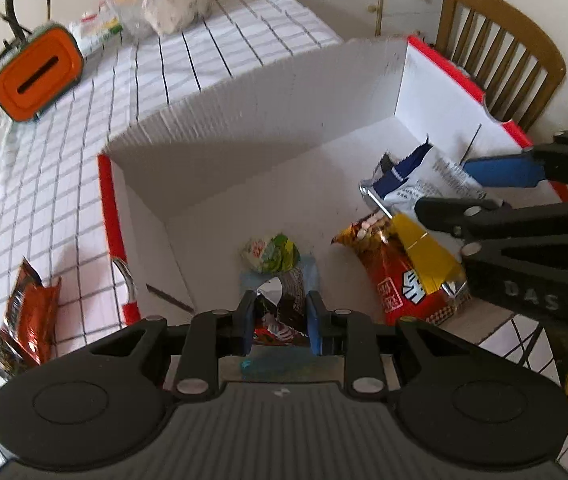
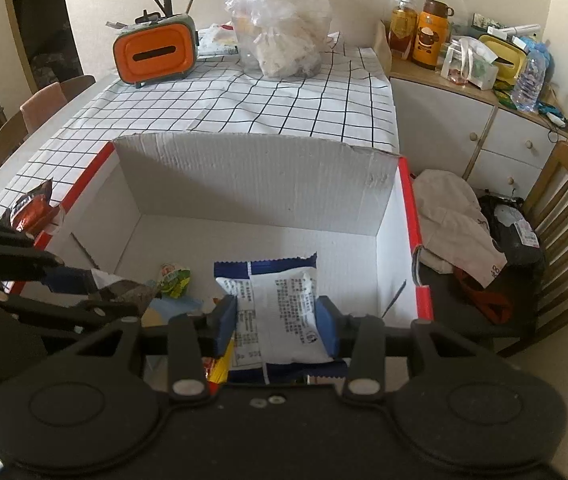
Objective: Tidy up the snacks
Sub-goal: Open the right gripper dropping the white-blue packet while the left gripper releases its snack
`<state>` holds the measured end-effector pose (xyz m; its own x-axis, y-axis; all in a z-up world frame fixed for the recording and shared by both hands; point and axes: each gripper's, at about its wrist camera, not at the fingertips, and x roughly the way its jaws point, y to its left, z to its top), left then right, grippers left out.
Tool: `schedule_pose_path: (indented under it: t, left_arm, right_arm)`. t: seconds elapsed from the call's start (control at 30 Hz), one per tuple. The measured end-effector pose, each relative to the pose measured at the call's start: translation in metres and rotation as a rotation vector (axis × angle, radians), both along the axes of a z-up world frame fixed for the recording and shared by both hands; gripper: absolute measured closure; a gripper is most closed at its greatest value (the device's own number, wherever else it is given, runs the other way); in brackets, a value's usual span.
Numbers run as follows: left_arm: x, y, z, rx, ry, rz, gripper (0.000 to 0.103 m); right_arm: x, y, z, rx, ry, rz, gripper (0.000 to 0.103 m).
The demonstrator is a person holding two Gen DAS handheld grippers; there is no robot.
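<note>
We saw a white cardboard box (image 2: 256,184) with red rims, a blue-and-white snack packet (image 2: 280,312), a red-and-yellow packet (image 1: 408,272), a black-gridded white tablecloth (image 2: 244,108), and an orange tissue box (image 2: 155,55).

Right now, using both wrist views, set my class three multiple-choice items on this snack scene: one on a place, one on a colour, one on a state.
1. Where does the small green and white snack lie?
A. on the floor of the box
B. on the wooden chair
C. on top of the orange case

2. What colour is the trim along the rim of the cardboard box?
A. green
B. red
C. black

3. What is the right gripper doing?
A. hanging open over the cloth
B. shut on nothing
C. shut on the blue and white packet

Answers:
1. A, it rests on the white box floor beyond the left gripper, which itself clamps a dark packet.
2. B, red edging runs along the side walls.
3. C, the packet sits pinched between both blue pads.
</note>
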<state>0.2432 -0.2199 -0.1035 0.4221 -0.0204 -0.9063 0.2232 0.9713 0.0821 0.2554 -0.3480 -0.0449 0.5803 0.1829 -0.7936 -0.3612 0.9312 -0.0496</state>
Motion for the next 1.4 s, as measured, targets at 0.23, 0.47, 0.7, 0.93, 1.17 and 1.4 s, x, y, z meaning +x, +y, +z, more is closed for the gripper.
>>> schedule_pose_path:
  t: [0.23, 0.47, 0.7, 0.93, 1.17, 1.4]
  left_arm:
    - [0.002, 0.005, -0.004, -0.023, 0.034, 0.026, 0.077]
    - [-0.004, 0.014, 0.005, -0.077, 0.033, 0.039, 0.073]
    - [-0.018, 0.021, 0.023, -0.11, -0.013, 0.035, 0.061]
    - [-0.034, 0.035, 0.044, -0.131, -0.085, 0.036, 0.051]
    - [-0.05, 0.058, 0.064, -0.146, -0.154, 0.054, 0.035]
    - [-0.067, 0.088, 0.076, -0.155, -0.198, 0.083, 0.027]
  right_arm:
    - [-0.004, -0.004, 0.006, 0.023, -0.002, -0.002, 0.057]
    - [-0.014, -0.01, 0.017, 0.056, -0.001, -0.011, 0.052]
    - [-0.032, -0.008, 0.035, 0.091, -0.028, 0.003, 0.044]
    - [-0.049, 0.001, 0.053, 0.129, -0.053, 0.023, 0.039]
    - [-0.065, 0.016, 0.065, 0.174, -0.072, 0.033, 0.027]
    - [-0.077, 0.039, 0.072, 0.202, -0.085, 0.057, 0.021]
